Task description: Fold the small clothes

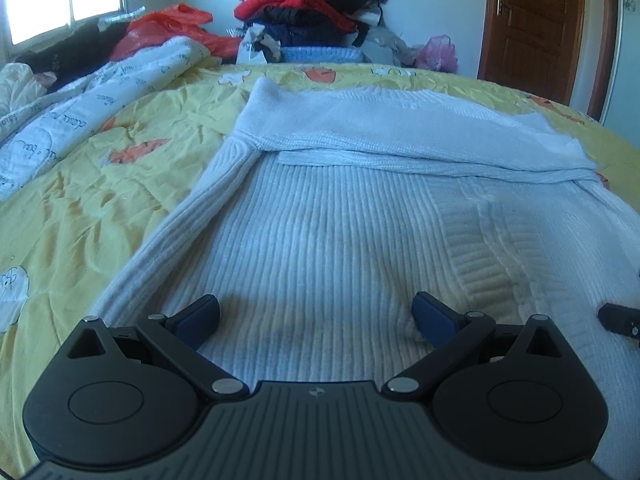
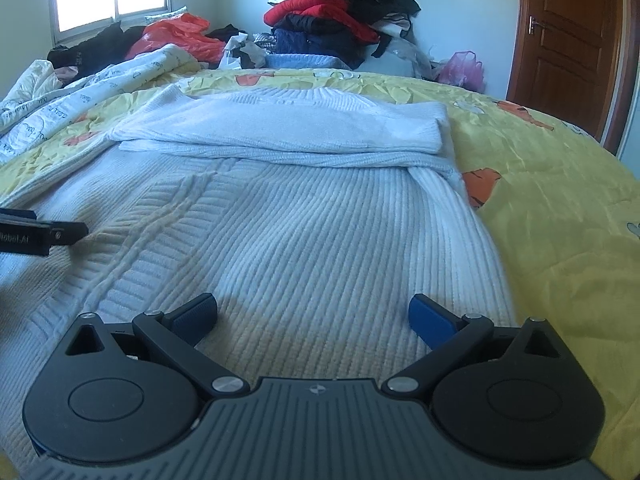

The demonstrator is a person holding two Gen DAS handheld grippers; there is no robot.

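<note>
Now the white knitted sweater (image 1: 320, 232) lies flat on the bed (image 1: 80, 200), its sleeves crossed at twelve o'clock. Both the left hand-held gripper (image 1: 316, 316) and the right hand-held gripper (image 2: 312, 312) hover spread and empty over the hem; pinching both hem corners evenly should keep the fold straight.

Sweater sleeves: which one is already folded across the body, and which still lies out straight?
The right sleeve is folded across the white sweater. The left sleeve still runs straight down the sweater's side, beside the yellow bedspread.
</note>
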